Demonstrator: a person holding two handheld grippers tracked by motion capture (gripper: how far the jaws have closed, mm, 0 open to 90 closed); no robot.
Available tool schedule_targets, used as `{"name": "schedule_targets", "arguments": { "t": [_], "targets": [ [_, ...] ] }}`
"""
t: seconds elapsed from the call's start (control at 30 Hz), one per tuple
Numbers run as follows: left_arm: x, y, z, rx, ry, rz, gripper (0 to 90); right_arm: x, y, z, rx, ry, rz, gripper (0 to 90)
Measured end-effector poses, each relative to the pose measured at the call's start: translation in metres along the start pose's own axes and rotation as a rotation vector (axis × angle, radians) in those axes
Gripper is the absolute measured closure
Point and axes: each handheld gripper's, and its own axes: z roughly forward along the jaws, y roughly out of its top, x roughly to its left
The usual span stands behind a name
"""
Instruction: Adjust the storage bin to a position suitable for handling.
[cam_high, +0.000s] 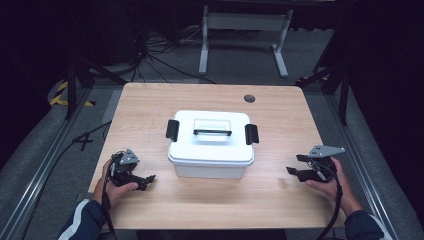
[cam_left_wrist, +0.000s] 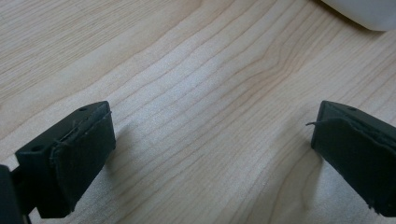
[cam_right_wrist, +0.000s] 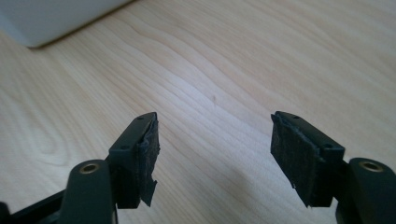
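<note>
On the table (cam_high: 150, 105), a closed white box (cam_high: 210, 145) sits between open grippers.

Left tool (cam_high: 145, 181) and right tool (cam_high: 294, 165) are held low, jaws apart, pointing inward.

white box (cam_left_wrist: 364, 11) is cut off by the frame edge in both gripper views.

White lidded box (cam_high: 211, 142), black latches, upright, mid-table
</note>
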Motion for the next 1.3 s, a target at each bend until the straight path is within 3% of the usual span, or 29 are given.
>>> {"name": "schedule_targets", "arguments": {
  "t": [0.07,0.37,0.67,0.9,1.13,1.3],
  "targets": [
    [0.0,0.0,0.0,-0.001,0.003,-0.005,0.2,0.0,0.008,-0.008,-0.004,0.02,-0.027,33.1],
    [0.0,-0.001,0.0,-0.005,0.003,-0.001,0.2,-0.005,0.039,-0.027,-0.01,0.021,-0.111,34.7],
    [0.0,-0.001,-0.001,-0.004,0.001,0.005,0.2,0.008,0.076,-0.038,-0.024,0.033,-0.218,33.1],
    [0.0,-0.001,0.0,-0.009,0.002,0.004,0.2,0.02,0.1,-0.039,-0.039,0.067,-0.25,32.6],
    [0.0,-0.001,0.0,-0.008,0.002,0.004,0.2,0.033,0.125,-0.042,-0.044,0.078,-0.311,32.8],
    [0.0,-0.001,0.0,-0.008,0.002,0.004,0.2,0.043,0.146,-0.042,-0.029,0.089,-0.379,33.7]
  ]
}}
